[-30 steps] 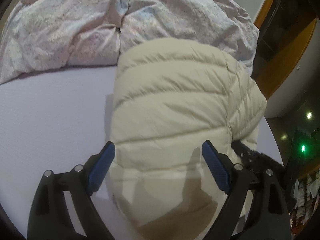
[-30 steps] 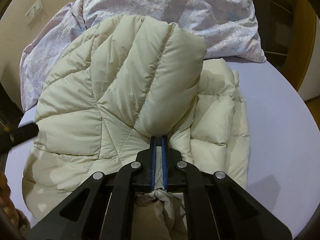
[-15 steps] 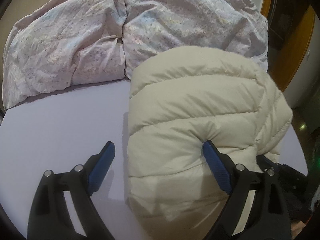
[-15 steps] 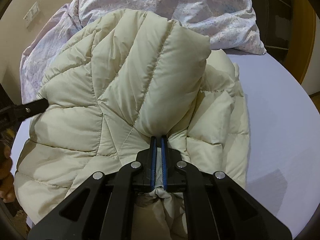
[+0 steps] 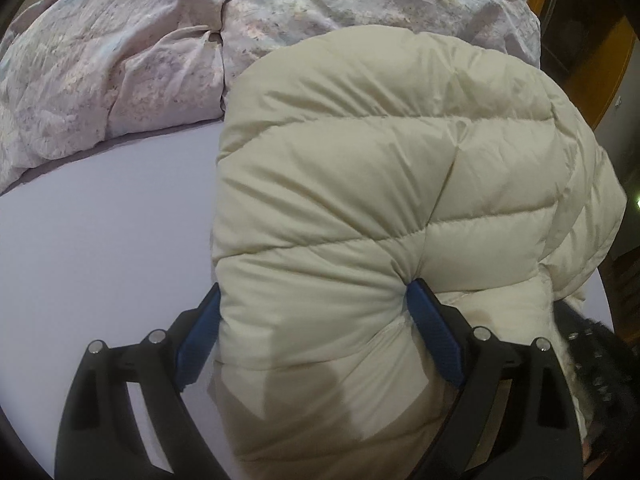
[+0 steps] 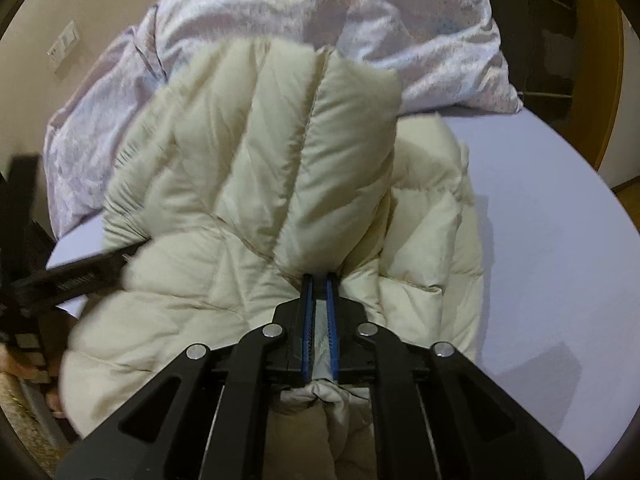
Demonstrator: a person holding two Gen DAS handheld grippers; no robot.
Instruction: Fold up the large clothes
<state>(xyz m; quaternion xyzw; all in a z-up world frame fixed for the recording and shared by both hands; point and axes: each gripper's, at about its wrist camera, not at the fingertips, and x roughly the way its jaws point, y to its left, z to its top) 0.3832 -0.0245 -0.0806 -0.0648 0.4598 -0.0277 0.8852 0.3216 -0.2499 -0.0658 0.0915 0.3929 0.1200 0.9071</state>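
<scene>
Cream quilted nylon fills both views: the puffer jacket (image 5: pixel 380 200) lies bunched on the lavender bed sheet (image 5: pixel 100 220), just in front of a crumpled floral duvet (image 5: pixel 120 60) heaped at the far side. Your left tongs (image 5: pixel 316 320) stand wide apart, straddling a thick roll of the jacket at its near left edge; the right blue pad (image 5: pixel 434 336) presses a dent into the padding, and the left pad lies against the roll's outer edge, so the fold sits between them without being squeezed flat. Your right tongs (image 6: pixel 319 320) are nearly together, clamped on a thin gathered strip of the jacket's pale fabric, which shows between the two blue pads and bunches below them; their jaws have just eased apart slightly with that fabric still pinched. A puffy quilted panel rises directly ahead of the right tongs. In the right wrist view, the left tongs' black frame reaches in from the left edge against the jacket.
</scene>
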